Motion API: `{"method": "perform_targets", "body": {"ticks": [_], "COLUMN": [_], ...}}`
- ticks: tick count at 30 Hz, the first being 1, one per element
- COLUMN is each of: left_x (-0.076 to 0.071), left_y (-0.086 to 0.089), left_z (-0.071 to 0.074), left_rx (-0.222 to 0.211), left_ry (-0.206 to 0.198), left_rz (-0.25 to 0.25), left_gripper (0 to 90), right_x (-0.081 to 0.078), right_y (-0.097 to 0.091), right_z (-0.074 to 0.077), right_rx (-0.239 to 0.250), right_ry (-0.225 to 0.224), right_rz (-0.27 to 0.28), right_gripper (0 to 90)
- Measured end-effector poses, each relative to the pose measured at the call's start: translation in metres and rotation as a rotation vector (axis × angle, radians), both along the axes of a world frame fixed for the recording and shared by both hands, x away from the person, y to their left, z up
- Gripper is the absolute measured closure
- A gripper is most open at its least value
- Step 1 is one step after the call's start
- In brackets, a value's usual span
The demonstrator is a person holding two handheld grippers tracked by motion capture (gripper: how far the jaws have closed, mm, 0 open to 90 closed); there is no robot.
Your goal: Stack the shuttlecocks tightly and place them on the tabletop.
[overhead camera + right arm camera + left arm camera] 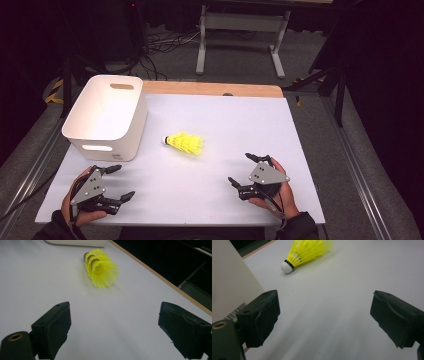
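A short stack of nested yellow shuttlecocks [186, 144] lies on its side near the middle of the white table top [225, 125], its white cork pointing left toward the bin. In the left gripper view the shuttlecocks [308, 251] lie ahead, beyond the jaws. My left gripper [125, 181] rests at the front left, open with nothing between its jaws [324, 315]. At the front right, my right gripper [240, 168] is also open and holds nothing. It faces the feathered end of the shuttlecocks [101, 268], which lie well ahead of its jaws [113, 327].
A white plastic bin [107, 117] with handle slots stands at the back left of the table, close beside my left gripper [229, 290]. A wooden table edge [215, 89] runs along the back. Cables and a grey frame stand on the floor beyond.
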State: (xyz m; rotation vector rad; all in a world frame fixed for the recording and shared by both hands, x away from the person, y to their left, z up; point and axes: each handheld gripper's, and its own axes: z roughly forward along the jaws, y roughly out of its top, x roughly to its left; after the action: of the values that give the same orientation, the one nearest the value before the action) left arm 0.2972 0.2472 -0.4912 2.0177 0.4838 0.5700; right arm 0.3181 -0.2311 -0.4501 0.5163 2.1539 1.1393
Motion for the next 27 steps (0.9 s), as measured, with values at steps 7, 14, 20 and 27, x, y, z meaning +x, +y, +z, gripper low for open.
{"method": "perform_targets", "body": {"ticks": [7, 14, 20, 27], "left_x": [0.001, 0.003, 0.001, 0.000], "left_y": [0.002, 0.005, 0.006, 0.006], "left_z": [-0.001, 0.000, -0.001, 0.000], "left_rx": [-0.007, -0.019, -0.021, -0.022], "left_ry": [0.004, 0.004, 0.001, 0.001], "left_rz": [0.007, 0.010, 0.010, 0.009], "left_gripper": [9.7, 9.6, 9.6, 9.6], "right_x": [0.001, -0.001, 0.000, 0.003], "right_y": [-0.013, -0.020, -0.020, -0.015], "right_z": [-0.016, -0.023, -0.020, -0.021], "right_rx": [0.000, 0.011, 0.021, 0.009], "right_ry": [0.029, 0.042, 0.030, 0.042], "right_rz": [-0.049, -0.071, -0.072, -0.052], "right_gripper": [8.1, 7.7, 7.5, 7.4]}}
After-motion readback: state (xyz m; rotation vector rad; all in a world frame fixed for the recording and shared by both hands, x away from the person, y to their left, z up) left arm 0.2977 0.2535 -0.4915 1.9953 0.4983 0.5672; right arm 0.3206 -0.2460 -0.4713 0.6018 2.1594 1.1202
